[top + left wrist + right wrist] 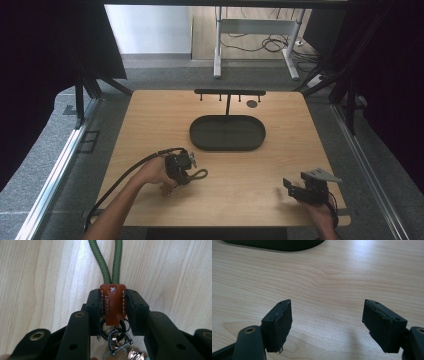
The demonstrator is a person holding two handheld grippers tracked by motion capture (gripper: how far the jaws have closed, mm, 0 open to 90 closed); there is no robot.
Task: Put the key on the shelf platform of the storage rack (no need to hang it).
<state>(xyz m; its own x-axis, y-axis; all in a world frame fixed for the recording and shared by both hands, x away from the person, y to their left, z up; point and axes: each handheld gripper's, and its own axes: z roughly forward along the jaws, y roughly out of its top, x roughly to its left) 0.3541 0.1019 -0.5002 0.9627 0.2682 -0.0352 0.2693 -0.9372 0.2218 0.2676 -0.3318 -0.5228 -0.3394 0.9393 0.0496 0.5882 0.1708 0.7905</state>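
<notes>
— Left gripper view first: what has my left claw [113, 312] got?

— It is pinching the brown leather tab [113, 303] of a keychain, one pad pressed against each stitched side. The tab carries pale stamped lettering and a small cross stitch at its top.

— And the rest of the keychain?

— A doubled olive-green cord [110, 261] runs up and away from the tab, lying flat on the light wooden table [40, 277]. Below the tab, between the claw's arms, I see black split rings [116, 327] and a metal shackle [120, 342] hanging off them.

— Where does that sit on the table as I look from above?

— From the high view the left claw [181, 165] is at the near left part of the table, and the cord forms a small loop [199, 174] just to its right. A dark oval tray [227, 132] lies well beyond it, toward the far middle, with a black rack [229, 93] of pegs standing behind the tray.

— My right claw?

— Spread wide, with bare wood between its pads [278, 323]. I see the right claw [295, 186] at the near right edge, well apart from the keychain, the grey plate on top of it. The tray's edge shows at the top of the right gripper view.
</notes>
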